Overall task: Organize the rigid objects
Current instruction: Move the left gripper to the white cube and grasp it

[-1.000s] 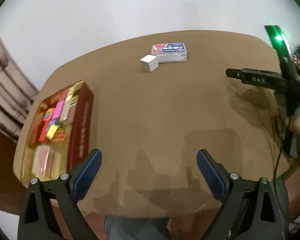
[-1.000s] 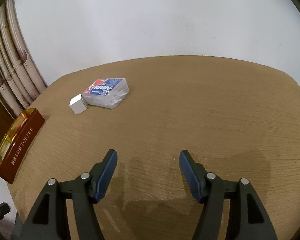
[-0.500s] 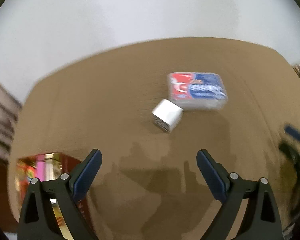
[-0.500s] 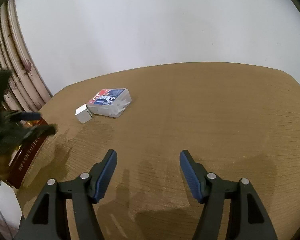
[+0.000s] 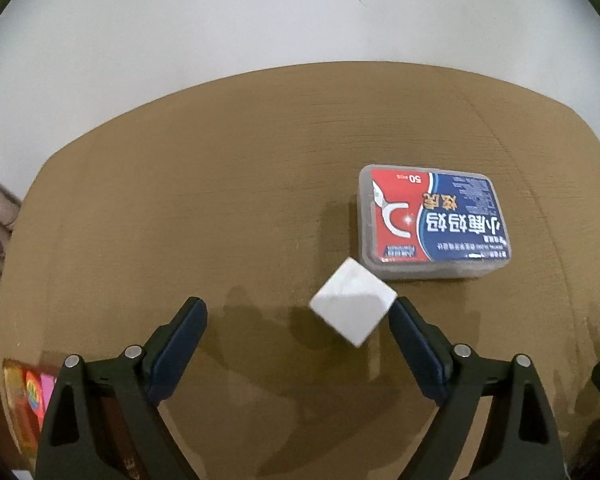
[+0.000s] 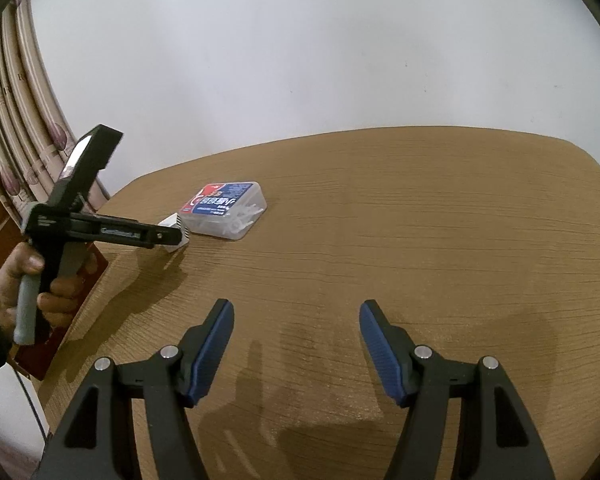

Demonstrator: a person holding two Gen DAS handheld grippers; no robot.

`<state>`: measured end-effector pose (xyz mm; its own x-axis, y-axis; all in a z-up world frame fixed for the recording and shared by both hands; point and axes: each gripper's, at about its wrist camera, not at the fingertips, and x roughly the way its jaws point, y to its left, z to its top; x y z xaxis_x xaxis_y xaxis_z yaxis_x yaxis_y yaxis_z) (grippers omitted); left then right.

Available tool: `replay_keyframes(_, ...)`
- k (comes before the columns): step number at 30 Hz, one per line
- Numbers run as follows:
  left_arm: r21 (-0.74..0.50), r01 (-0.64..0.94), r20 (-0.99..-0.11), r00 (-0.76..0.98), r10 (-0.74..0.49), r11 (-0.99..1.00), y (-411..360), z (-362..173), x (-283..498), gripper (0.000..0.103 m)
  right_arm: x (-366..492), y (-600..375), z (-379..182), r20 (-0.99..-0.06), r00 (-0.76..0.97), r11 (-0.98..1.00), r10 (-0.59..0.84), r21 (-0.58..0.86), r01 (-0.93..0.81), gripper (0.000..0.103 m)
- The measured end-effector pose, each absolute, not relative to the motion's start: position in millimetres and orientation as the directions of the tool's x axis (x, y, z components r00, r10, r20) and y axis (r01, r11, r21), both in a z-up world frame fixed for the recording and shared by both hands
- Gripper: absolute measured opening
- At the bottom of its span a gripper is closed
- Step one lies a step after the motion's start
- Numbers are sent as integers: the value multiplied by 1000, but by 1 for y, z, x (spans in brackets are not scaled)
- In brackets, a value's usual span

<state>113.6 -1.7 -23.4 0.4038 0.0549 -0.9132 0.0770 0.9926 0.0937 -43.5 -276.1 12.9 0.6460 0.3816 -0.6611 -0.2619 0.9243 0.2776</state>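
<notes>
While the left tool (image 5: pixel 296 316) closes around nothing, the clear box (image 6: pixel 225 209) seemingly holds white picks.

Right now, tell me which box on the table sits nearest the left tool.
The small white cube, lying between the left tool's closing jaws, untouched. The clear plastic box with the red-and-blue label lies just beyond it; the red toffee box farther off.

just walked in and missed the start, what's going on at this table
A person holds a two-finger gripper in each hand over a wooden table. The left gripper is closing around a small white cube, which sits between its jaws but isn't pinched yet. Just beyond it lies a clear plastic box of floss picks. The right gripper hovers open over bare table, holding nothing. A red toffee box sits at the table's left edge.
</notes>
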Motion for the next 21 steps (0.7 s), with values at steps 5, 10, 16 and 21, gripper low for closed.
replay_keyframes(5, 6, 89, -933, 360, -27, 996, 4, -29, 117, 26, -46, -277, 15, -660, 646, 923, 384, 282, -260, 67)
replay_keyframes(10, -8, 84, -927, 372, -39, 996, -1, -14, 85, 26, -45, -278, 15, -661, 646, 924, 381, 289, -249, 67)
replay_keyframes(16, -54, -10, -893, 449, -44, 998, 45, 60, -20, 26, -44, -277, 13, -663, 646, 925, 378, 290, -244, 67)
replay_keyframes(21, 14, -155, -920, 386, 73, 988, 132, 85, -86, 26, -43, -276, 11, -670, 644, 929, 368, 281, -239, 67)
